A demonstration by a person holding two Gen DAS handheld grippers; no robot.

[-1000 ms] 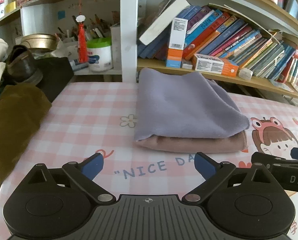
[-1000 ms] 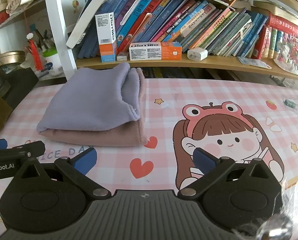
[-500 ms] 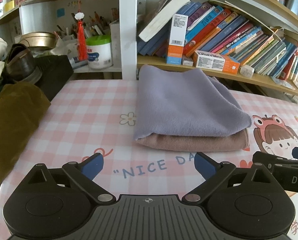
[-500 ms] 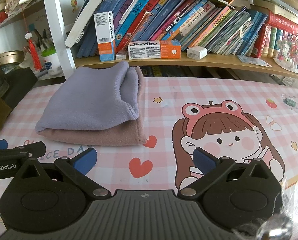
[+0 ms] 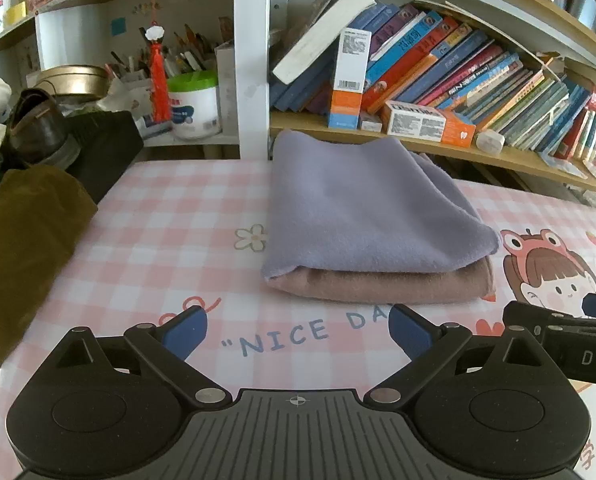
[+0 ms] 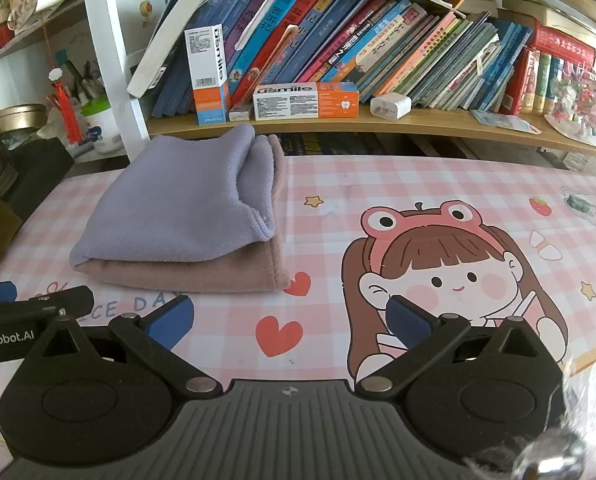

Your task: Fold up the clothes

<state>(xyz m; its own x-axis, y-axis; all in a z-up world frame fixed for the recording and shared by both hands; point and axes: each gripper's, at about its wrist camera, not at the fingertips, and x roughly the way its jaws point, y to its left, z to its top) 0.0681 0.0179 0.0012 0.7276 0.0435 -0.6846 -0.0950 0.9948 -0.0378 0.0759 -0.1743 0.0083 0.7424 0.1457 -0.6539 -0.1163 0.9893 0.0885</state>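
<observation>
1. Left gripper [image 5: 298,330]: blue-padded fingers spread wide apart, nothing between them, low over the pink checked tablecloth [image 5: 170,216], just short of the printed words "NICE DA".
2. Right gripper [image 6: 290,320]: fingers likewise spread wide and empty, above a red heart print, beside the cartoon girl in a frog hat [image 6: 450,264].
3. Seen side by side: right gripper's black tip at the right edge of the left view, left gripper's tip at the left edge of the right view.
4. Folded lilac cloth [image 5: 362,208] stacked squarely on a folded dusty-pink cloth [image 5: 382,284], resting on the tablecloth straight ahead of the left gripper, ahead and to the left of the right one, touched by neither.
5. Stack's far end close to the white shelf post [image 5: 252,60] and the wooden shelf [image 6: 378,124].
6. On that shelf: leaning books [image 6: 338,32], an upright toothpaste box [image 6: 210,72], another lying flat [image 6: 306,100], a white charger plug [image 6: 390,106].
7. Far left: olive-brown fabric [image 5: 22,240] over the table edge, a brown shoe [image 5: 38,128] on a black case, a green-lidded tub [image 5: 194,108], a hanging red tassel [image 5: 158,76].
</observation>
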